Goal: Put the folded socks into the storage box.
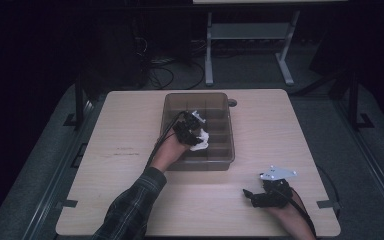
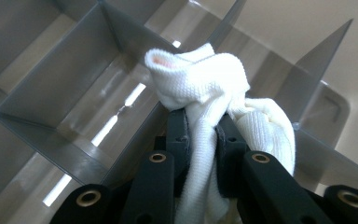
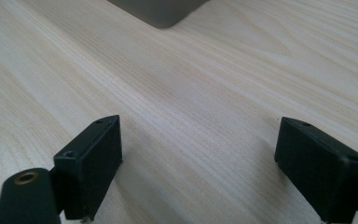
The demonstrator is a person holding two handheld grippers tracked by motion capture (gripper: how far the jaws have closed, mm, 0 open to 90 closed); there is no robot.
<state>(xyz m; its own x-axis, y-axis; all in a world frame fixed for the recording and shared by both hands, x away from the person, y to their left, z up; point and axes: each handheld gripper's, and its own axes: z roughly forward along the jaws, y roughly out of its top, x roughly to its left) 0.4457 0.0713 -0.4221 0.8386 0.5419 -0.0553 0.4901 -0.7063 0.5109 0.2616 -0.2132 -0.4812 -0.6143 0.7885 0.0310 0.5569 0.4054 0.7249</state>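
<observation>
Currently left gripper (image 1: 192, 131) is clamped on the white sock (image 2: 205, 88), holding it over the divided bin (image 1: 170, 112), near-right compartments; judging by that, placement isn't done, release is left. Left gripper view shows cloth pinched between the jaws, high view just a white blob. Right gripper (image 3: 198, 158) idles wide over bare table (image 3: 214, 70), nothing between the jaws

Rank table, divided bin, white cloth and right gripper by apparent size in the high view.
1. table
2. divided bin
3. right gripper, with its grey plate
4. white cloth, partly hidden by the left gripper; it looks close in size to the right gripper, so 3 and 4 are unsure.
</observation>
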